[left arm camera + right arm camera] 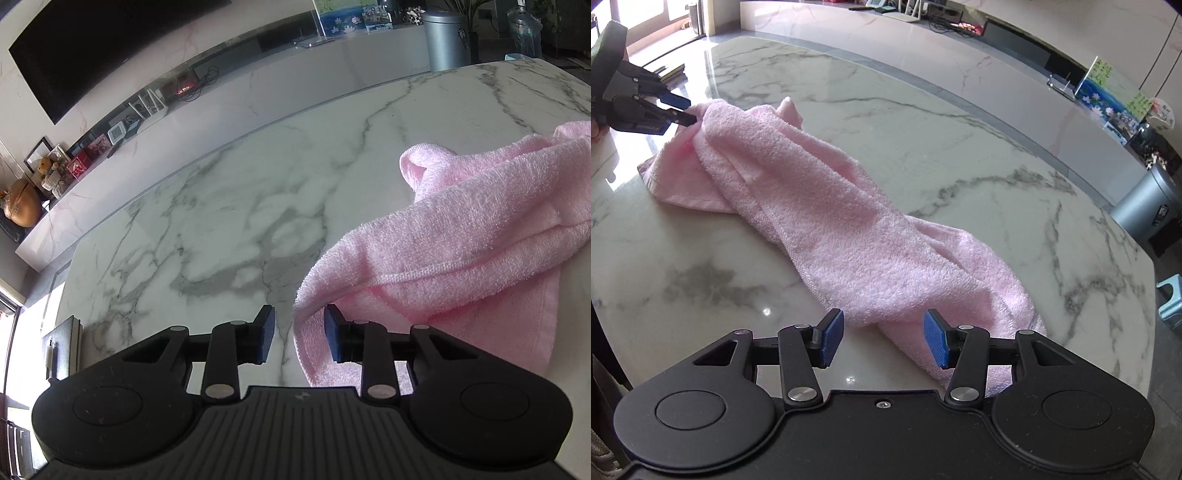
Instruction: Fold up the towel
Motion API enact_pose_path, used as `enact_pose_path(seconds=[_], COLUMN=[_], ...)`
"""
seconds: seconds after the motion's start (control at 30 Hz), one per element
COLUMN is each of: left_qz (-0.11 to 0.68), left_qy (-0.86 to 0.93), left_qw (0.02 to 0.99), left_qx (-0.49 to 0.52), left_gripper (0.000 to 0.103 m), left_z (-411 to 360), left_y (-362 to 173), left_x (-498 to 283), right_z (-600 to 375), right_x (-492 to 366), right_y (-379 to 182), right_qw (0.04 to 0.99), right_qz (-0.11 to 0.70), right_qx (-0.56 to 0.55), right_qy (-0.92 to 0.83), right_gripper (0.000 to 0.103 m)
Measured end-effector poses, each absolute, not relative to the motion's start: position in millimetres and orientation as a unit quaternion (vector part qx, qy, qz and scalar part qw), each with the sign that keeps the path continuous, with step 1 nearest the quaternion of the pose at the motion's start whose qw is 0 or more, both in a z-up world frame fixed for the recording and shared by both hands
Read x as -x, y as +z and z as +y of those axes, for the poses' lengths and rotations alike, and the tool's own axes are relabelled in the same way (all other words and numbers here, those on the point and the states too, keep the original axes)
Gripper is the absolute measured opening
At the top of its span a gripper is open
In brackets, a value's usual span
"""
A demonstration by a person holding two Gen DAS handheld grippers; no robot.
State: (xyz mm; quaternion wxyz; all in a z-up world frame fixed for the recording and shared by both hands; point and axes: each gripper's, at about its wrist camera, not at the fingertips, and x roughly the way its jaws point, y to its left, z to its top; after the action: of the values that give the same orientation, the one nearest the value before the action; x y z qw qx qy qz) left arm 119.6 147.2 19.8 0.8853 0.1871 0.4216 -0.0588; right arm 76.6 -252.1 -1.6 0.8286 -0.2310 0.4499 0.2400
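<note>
A pink terry towel (827,206) lies bunched in a long roll across the white marble table (923,122). My right gripper (883,338) is open, with one end of the towel between its blue pads and not clamped. My left gripper (298,334) is open at the other end of the towel (480,236); the towel's edge sits against its right pad (334,338). In the right wrist view the left gripper (685,110) shows at the far left, with its fingertips at the towel's end.
The table's curved far edge (258,125) runs past a low marble TV bench (207,96) with a dark screen above. A grey bin (1148,199) and a blue stool (1171,299) stand on the floor at the right.
</note>
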Motion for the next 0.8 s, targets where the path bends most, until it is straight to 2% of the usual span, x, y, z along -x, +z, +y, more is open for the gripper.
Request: enact_pose_path(seconds=[0.07, 0.13, 0.4, 0.8], left_qz=[0.420, 0.416, 0.397, 0.392], left_qy=[-0.058, -0.055, -0.069, -0.074], left_qw=[0.890, 0.894, 0.904, 0.906], left_qx=[-0.168, -0.160, -0.145, -0.139], left_gripper=[0.006, 0.004, 0.003, 0.003], left_z=[150, 153, 155, 151], left_y=[21, 24, 47, 62], left_x=[-120, -118, -108, -98], right_z=[-247, -243, -237, -234], right_x=[-69, -63, -51, -65], right_y=[-12, -21, -41, -36], right_qw=[0.830, 0.834, 0.856, 0.871], right_qz=[0.450, 0.446, 0.420, 0.403], right_qx=[0.230, 0.232, 0.241, 0.228], right_qy=[0.237, 0.227, 0.178, 0.166], right_gripper=[0.047, 0.047, 0.047, 0.046])
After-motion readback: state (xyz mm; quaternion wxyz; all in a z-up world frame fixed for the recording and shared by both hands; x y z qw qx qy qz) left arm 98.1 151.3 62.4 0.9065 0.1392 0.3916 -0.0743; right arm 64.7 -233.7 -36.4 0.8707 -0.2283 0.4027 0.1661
